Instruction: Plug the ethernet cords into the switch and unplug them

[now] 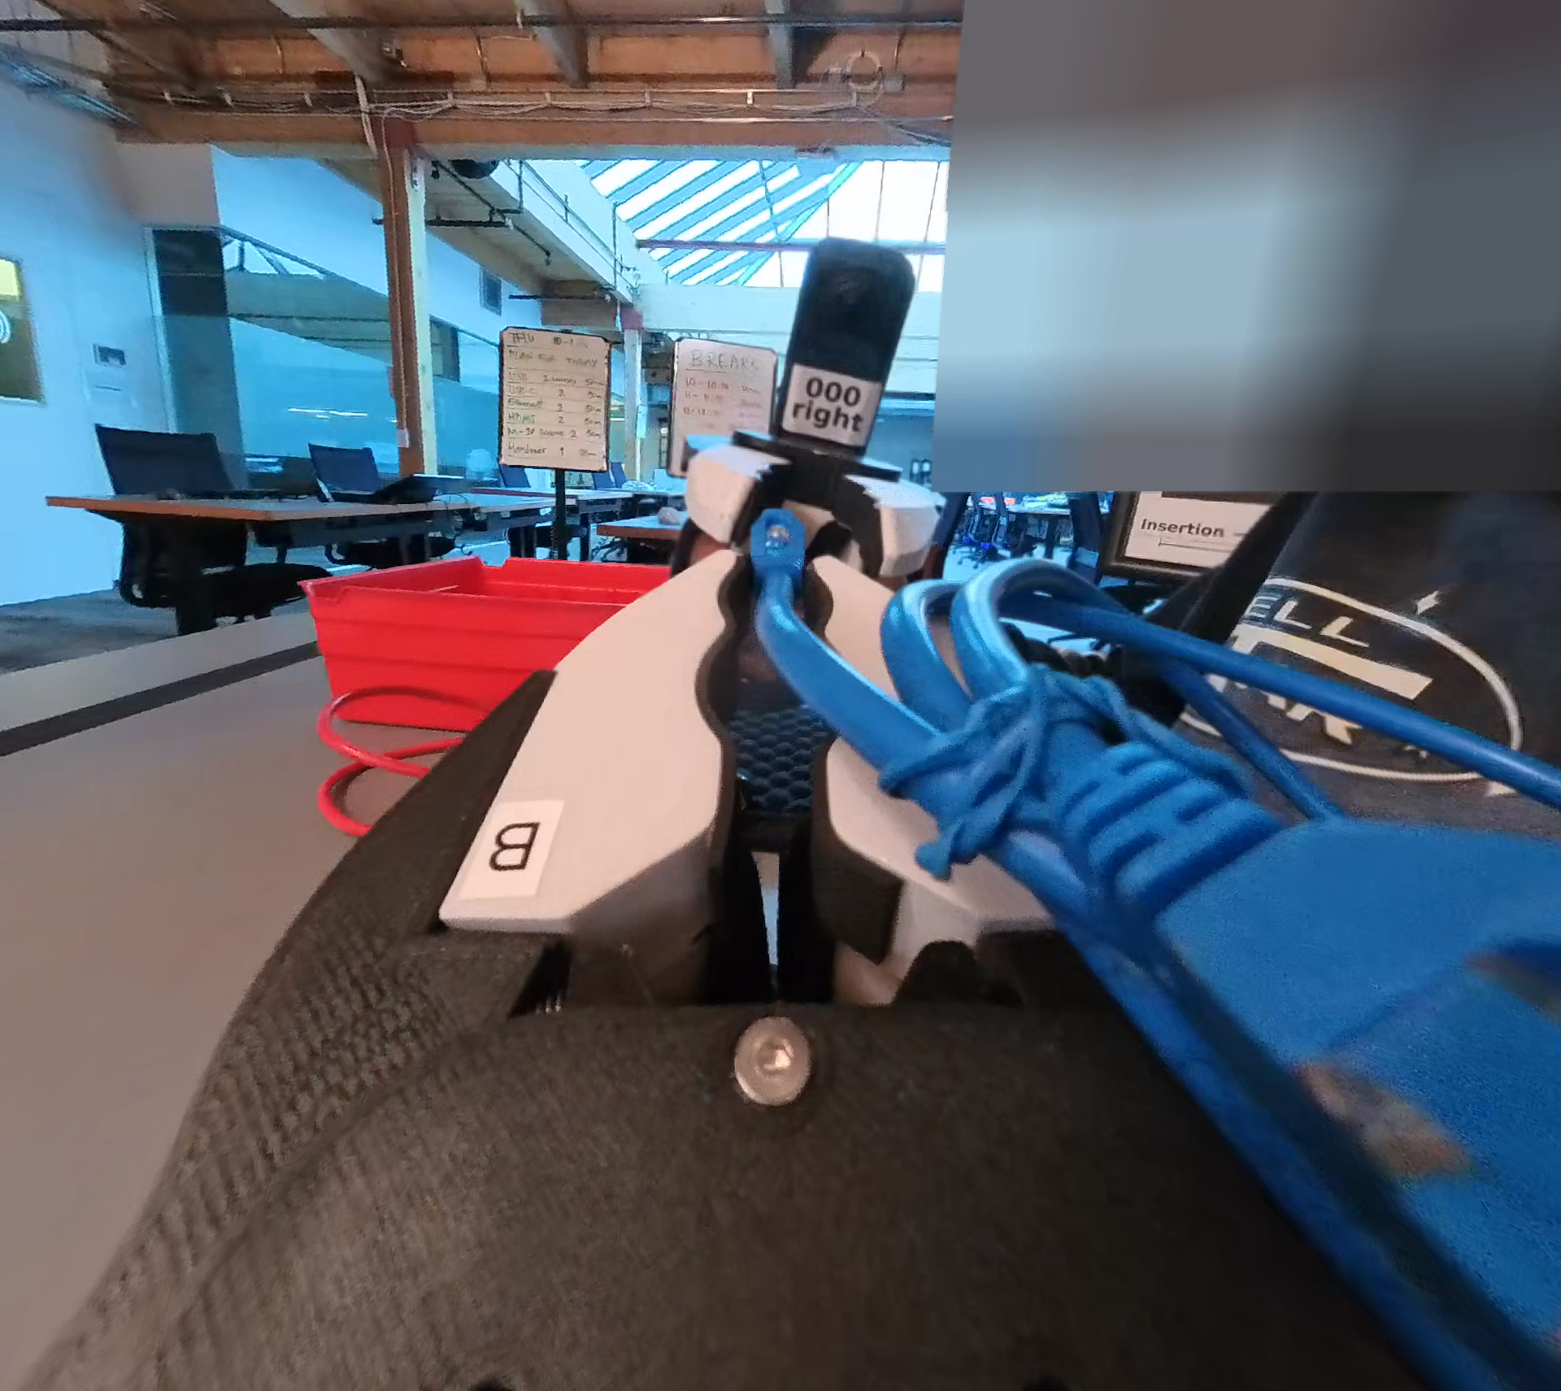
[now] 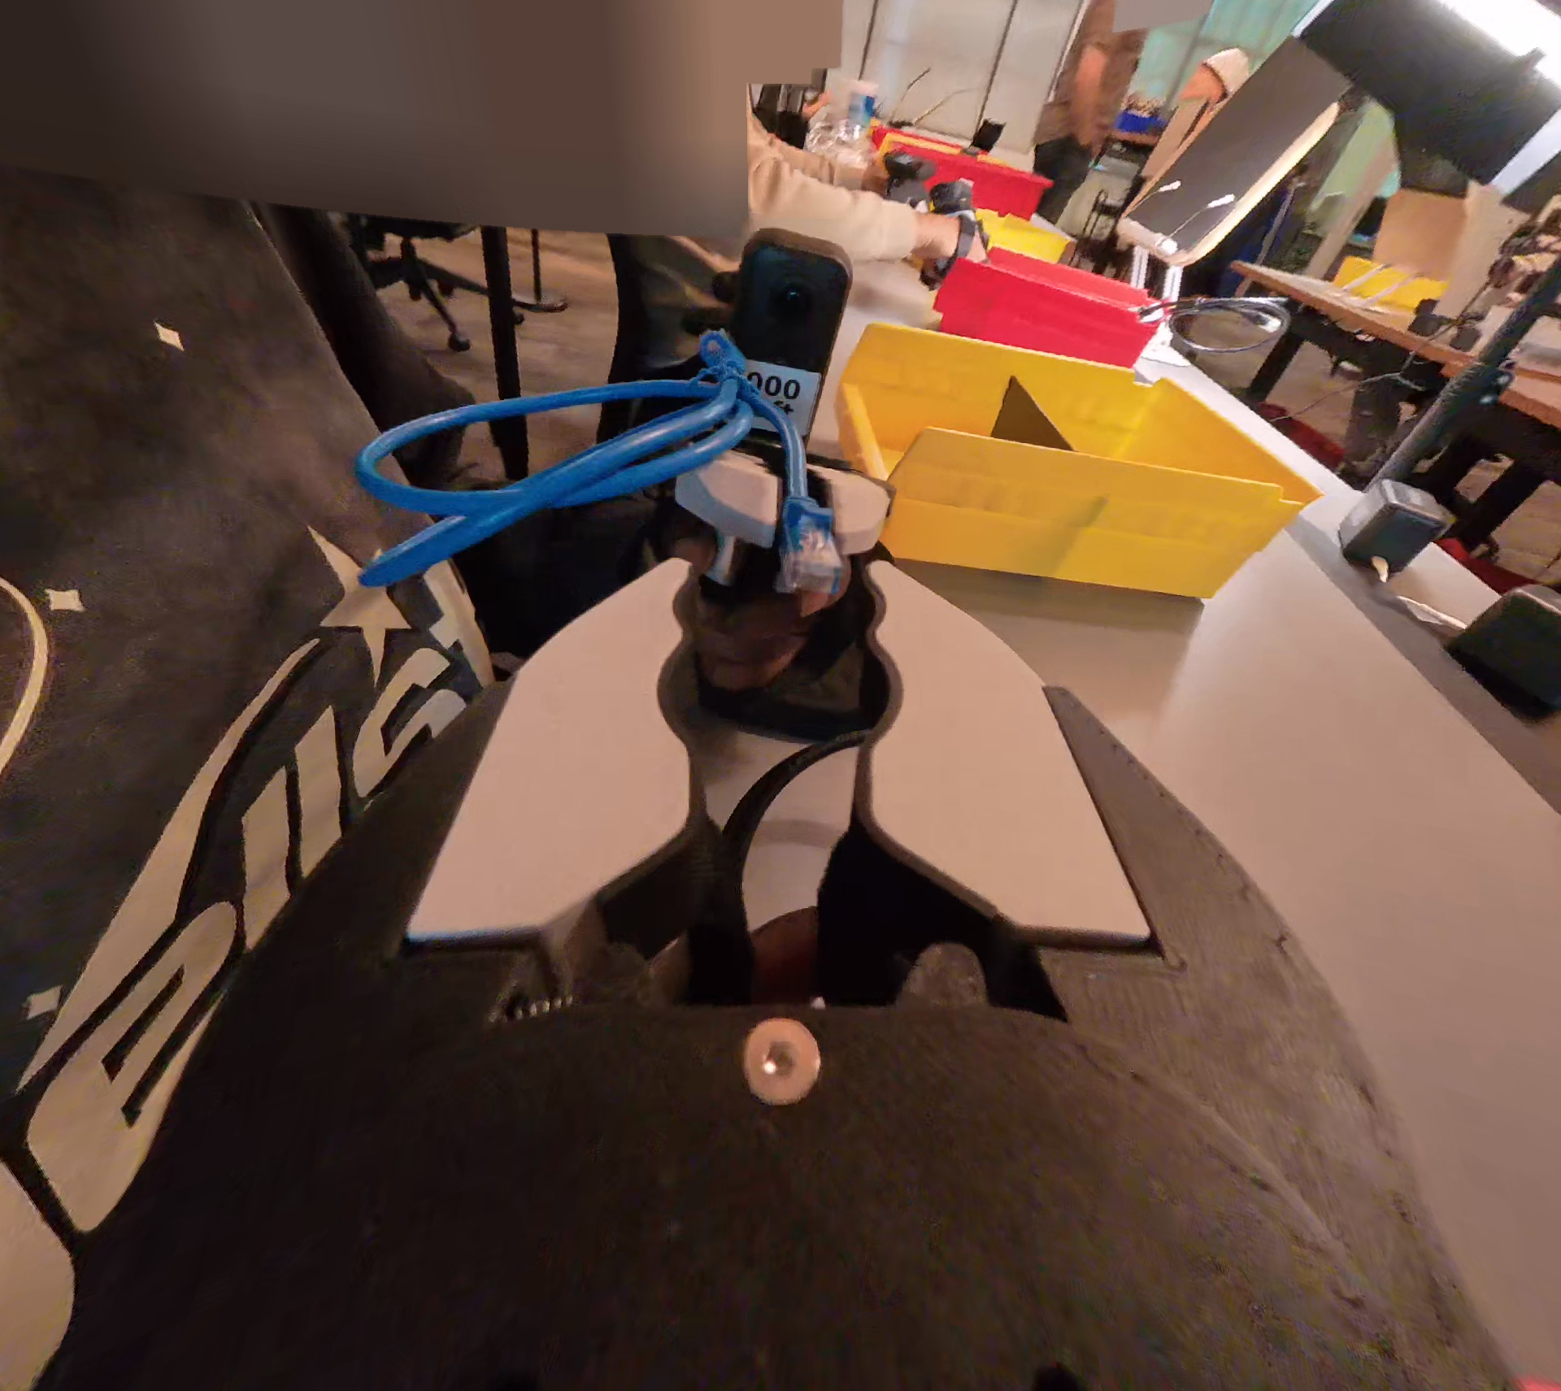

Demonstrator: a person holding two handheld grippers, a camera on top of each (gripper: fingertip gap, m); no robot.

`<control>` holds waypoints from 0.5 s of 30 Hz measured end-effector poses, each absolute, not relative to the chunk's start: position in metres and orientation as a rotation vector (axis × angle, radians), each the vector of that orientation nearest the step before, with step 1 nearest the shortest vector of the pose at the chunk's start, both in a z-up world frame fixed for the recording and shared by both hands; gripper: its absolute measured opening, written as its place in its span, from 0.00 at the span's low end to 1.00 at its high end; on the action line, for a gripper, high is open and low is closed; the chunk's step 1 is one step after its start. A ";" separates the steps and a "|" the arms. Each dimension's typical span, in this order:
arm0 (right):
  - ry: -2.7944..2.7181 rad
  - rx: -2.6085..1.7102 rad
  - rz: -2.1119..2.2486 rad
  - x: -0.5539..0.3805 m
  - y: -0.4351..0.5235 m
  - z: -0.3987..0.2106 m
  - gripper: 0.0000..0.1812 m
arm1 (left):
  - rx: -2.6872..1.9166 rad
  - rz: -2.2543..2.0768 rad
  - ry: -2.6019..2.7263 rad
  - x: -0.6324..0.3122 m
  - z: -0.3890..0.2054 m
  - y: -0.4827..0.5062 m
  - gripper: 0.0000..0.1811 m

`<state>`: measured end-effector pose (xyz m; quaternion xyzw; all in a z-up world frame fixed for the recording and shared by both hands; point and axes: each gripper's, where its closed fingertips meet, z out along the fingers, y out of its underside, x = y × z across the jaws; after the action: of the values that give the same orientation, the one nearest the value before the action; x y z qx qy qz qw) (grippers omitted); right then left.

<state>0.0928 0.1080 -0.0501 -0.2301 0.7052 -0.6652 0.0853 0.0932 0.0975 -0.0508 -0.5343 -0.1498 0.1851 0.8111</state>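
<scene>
My left gripper [image 1: 770, 578] is shut on a blue ethernet cord [image 1: 832, 683] just behind its plug [image 1: 777, 533]. The rest of the cord is a tied coil [image 1: 1005, 683] hanging off to the right, with its other plug boot [image 1: 1182, 827] close to the camera. My right gripper [image 2: 777, 590] faces the left one nose to nose. It is open, with its fingertips either side of the clear plug [image 2: 809, 548] that the left gripper [image 2: 790, 506] holds out. The cord loop [image 2: 524, 480] hangs to the left. No switch shows in either view.
A red bin [image 1: 456, 632] and a loose red cable [image 1: 372, 759] lie on the grey table [image 1: 169, 886]. A yellow bin [image 2: 1056, 506], red bins [image 2: 1039, 311] and two small black boxes [image 2: 1394, 523] sit on the right. A person's dark printed shirt [image 2: 211, 590] is close by. Less than 4 cm separates the two grippers' tips.
</scene>
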 end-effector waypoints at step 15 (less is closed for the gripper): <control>2.082 -0.675 -2.123 0.090 0.103 -0.057 0.06 | -1.178 0.388 -0.324 0.092 -0.055 0.105 0.05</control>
<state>0.0904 0.1027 -0.0572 -0.2210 0.6822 -0.6955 0.0460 0.0920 0.1047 -0.0553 -0.5496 -0.1513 0.1811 0.8014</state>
